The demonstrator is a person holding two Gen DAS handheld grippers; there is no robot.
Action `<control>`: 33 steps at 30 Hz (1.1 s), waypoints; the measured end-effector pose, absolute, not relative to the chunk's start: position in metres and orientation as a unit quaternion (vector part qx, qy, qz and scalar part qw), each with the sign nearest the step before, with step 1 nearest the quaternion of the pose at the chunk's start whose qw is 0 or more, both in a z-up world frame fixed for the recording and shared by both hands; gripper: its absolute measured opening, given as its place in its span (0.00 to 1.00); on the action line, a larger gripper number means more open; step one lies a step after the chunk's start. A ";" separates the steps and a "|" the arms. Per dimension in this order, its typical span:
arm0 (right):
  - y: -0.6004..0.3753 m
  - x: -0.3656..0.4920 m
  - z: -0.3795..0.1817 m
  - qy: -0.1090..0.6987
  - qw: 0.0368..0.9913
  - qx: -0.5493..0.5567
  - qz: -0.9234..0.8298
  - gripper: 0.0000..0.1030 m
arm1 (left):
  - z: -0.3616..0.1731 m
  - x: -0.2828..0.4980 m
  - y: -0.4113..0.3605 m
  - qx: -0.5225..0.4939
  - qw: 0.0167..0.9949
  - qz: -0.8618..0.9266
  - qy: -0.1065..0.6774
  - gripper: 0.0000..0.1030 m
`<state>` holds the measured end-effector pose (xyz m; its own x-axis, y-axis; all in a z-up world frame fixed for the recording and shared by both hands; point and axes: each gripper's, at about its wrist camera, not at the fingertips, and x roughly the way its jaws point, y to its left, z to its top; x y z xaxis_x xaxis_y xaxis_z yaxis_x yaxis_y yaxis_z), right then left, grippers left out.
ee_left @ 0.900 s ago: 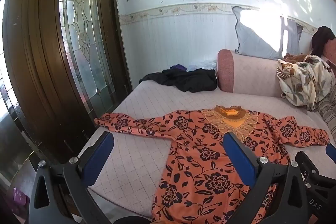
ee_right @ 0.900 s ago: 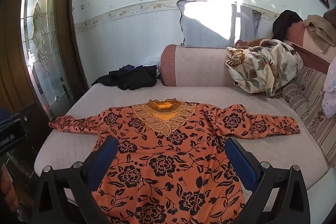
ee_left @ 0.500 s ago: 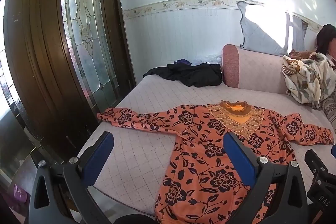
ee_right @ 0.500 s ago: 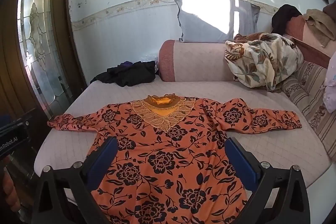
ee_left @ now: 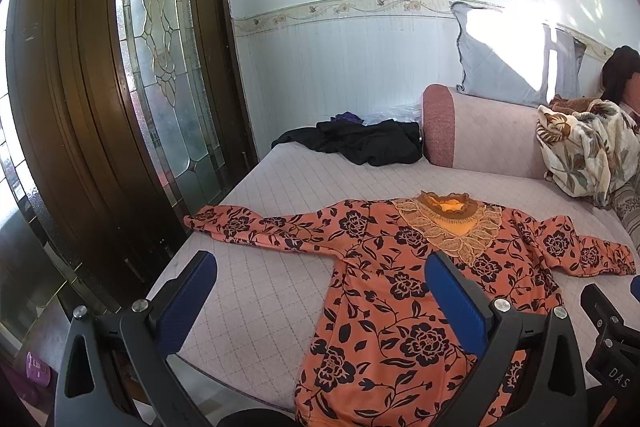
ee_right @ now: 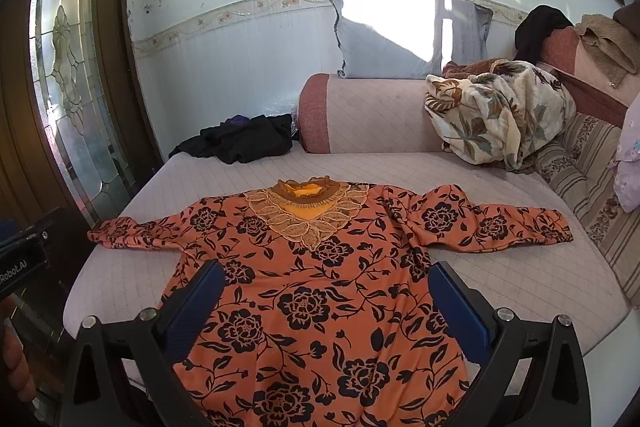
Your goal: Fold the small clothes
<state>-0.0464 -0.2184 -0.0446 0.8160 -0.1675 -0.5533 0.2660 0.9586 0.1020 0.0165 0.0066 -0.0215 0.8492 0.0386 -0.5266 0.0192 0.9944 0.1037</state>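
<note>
Closest up, the left gripper (ee_left: 320,291) and the right gripper (ee_right: 326,301) both hang above the near edge with their blue-padded fingers (ee_right: 460,307) spread wide, nothing between them. Just past them the orange long-sleeved top with black flower print (ee_right: 320,291) lies face up and flat on the pale quilted couch seat (ee_left: 256,291), both sleeves stretched sideways, hem hanging off the near edge, so folding hasn't really started I'd say. The fabric looks thin and slinky, so my worry is a pinch on a sleeve drags the whole body along, or the hem slides off the edge. The lacy tan collar panel (ee_right: 308,215) looks stiffer and bumpy and might make the fold bulge. Further back there's a crumpled black garment (ee_left: 360,147) by the pink rolled armrest (ee_right: 316,115), a floral cream blanket (ee_right: 500,115) heaped at the right, and a grey pillow (ee_right: 392,35) against the white panelled wall.
</note>
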 end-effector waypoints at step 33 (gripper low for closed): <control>-0.221 -0.039 -0.050 0.291 0.945 0.088 -0.116 1.00 | -0.024 0.023 -0.001 0.060 0.958 -0.001 0.282 1.00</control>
<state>-0.0395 -0.2208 -0.0500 0.8035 -0.1673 -0.5714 0.2701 0.9577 0.0993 0.0235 -0.0006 -0.0245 0.8413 0.0316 -0.5397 0.0362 0.9928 0.1145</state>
